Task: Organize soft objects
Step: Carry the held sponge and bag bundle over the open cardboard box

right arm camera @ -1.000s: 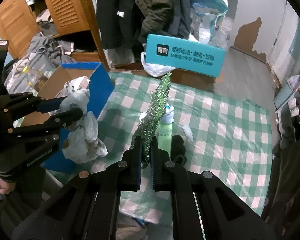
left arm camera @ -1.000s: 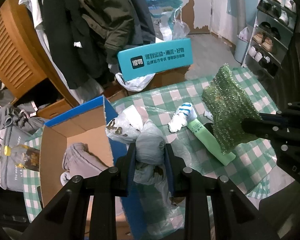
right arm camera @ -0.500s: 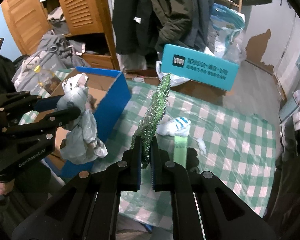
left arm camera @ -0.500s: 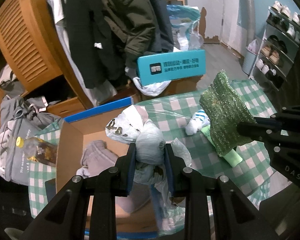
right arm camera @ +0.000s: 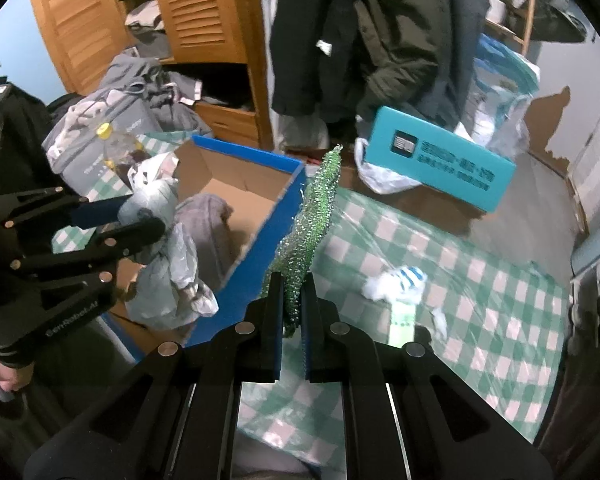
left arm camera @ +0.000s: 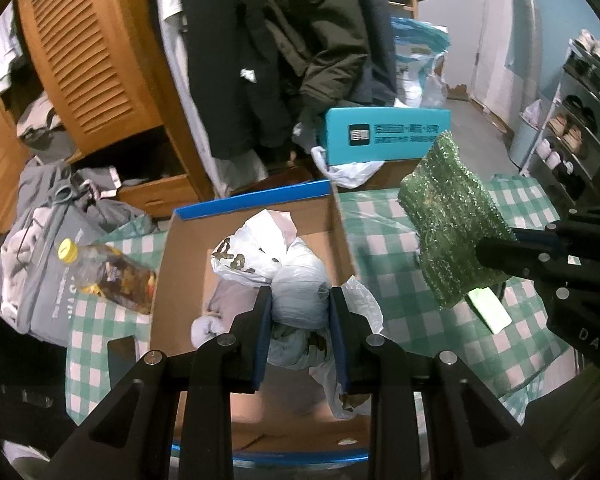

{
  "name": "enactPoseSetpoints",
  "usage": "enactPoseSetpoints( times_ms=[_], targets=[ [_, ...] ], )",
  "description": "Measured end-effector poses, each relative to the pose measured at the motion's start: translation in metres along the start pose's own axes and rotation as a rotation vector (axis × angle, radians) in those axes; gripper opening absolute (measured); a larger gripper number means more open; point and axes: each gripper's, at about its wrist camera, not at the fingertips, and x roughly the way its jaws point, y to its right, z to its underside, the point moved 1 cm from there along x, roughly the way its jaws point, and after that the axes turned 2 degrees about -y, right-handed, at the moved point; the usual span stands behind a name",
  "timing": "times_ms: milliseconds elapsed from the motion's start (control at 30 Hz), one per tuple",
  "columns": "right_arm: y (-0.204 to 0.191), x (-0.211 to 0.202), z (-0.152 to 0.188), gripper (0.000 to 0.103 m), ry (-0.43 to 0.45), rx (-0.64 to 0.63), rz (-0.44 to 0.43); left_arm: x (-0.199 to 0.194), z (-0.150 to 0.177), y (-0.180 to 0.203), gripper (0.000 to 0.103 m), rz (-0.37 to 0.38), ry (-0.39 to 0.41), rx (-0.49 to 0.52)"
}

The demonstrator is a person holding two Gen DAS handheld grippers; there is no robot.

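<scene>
The left gripper [left arm camera: 300, 308] is partly closed on a crumpled white plastic bag [left arm camera: 284, 276]; both pads press the bundle's sides, and loose film hangs below the jaws. In the left wrist view the bag sits directly over the open cardboard box [left arm camera: 252, 236] (blue outside, bare cardboard inside), whose floor fills the frame from 9 o'clock to 6 o'clock of the jaws. A grey garment [left arm camera: 216, 312] already lies on that floor at 9 o'clock of the jaws. Of the two hands, the left is the nearer to the box, and judged from this it is placed to release straight down.

The right gripper [right arm camera: 291, 308] is fully closed on the lower edge of a green glittery mesh cloth [right arm camera: 312, 224]. The cloth stands edge-on, its long axis running from the jaws toward 12 o'clock. In the right wrist view the box lies at 10 o'clock of the jaws; its blue side wall [right arm camera: 260, 248] is just left of the cloth, so the cloth is outside the box, over the green checked tablecloth [right arm camera: 480, 292]. The coming move most likely turns on carrying the cloth toward 10 o'clock across that wall.

A striped sock [right arm camera: 404, 280] and a pale green tube [right arm camera: 404, 320] rest on the tablecloth at 2 o'clock of the right jaws, well apart from the box.
</scene>
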Motion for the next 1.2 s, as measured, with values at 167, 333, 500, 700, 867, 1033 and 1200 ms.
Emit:
enactPoseSetpoints(
  times_ms=[167,333,500,700,867,1033,1200],
  targets=[
    [-0.022,0.01,-0.013,0.007,-0.009,-0.032,-0.019,0.002,0.005,-0.021,0.027,-0.015,-0.008,-0.033],
    [-0.043,0.022,-0.023,0.007,-0.022,-0.061,-0.044,0.006,0.01,-0.04,0.027,-0.041,-0.015,-0.06],
    [-0.061,0.035,-0.03,0.007,-0.04,-0.09,-0.057,0.011,0.016,-0.057,0.027,-0.055,-0.029,-0.086],
    [-0.076,0.048,-0.034,0.007,-0.066,-0.116,-0.062,0.021,0.021,-0.073,0.027,-0.091,-0.046,-0.105],
    [-0.085,0.06,-0.035,0.007,-0.089,-0.13,-0.067,0.032,0.024,-0.08,0.027,-0.114,-0.071,-0.112],
    [-0.089,0.071,-0.036,0.007,-0.112,-0.136,-0.082,0.039,0.025,-0.083,0.028,-0.114,-0.092,-0.119],
    [-0.092,0.083,-0.034,0.007,-0.145,-0.144,-0.085,0.043,0.026,-0.085,0.032,-0.134,-0.111,-0.124]
  ],
)
